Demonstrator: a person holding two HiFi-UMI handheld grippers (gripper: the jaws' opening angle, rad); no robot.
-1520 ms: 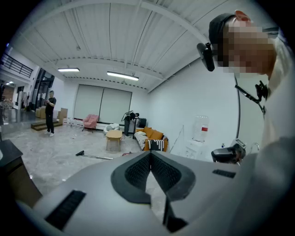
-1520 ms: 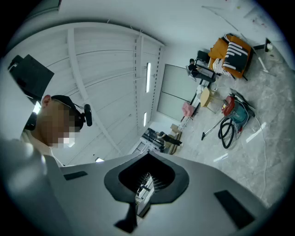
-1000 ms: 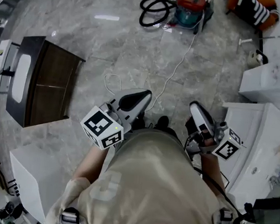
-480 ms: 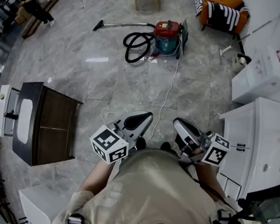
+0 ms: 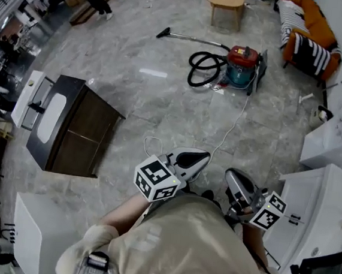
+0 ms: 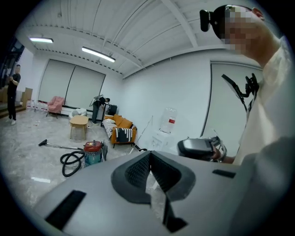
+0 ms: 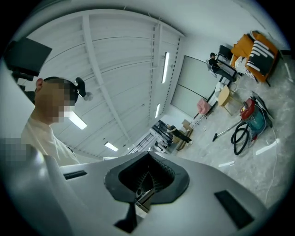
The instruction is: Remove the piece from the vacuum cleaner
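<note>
The vacuum [image 5: 242,67] stands on the floor [image 5: 162,102], well ahead of both grippers, with its hose [image 5: 202,67] coiled just beside it. The left gripper [image 5: 196,160] and right gripper [image 5: 234,178] are held near the person's body. Both have their jaws pressed together, with nothing between them.

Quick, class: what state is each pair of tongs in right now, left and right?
Left tongs: closed, holding nothing.
Right tongs: closed, holding nothing.

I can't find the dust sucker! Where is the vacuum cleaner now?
In the head view, the red and teal canister vacuum cleaner stands at the upper right on the grey marble floor, between its coiled black hose and the orange striped sofa.
</note>
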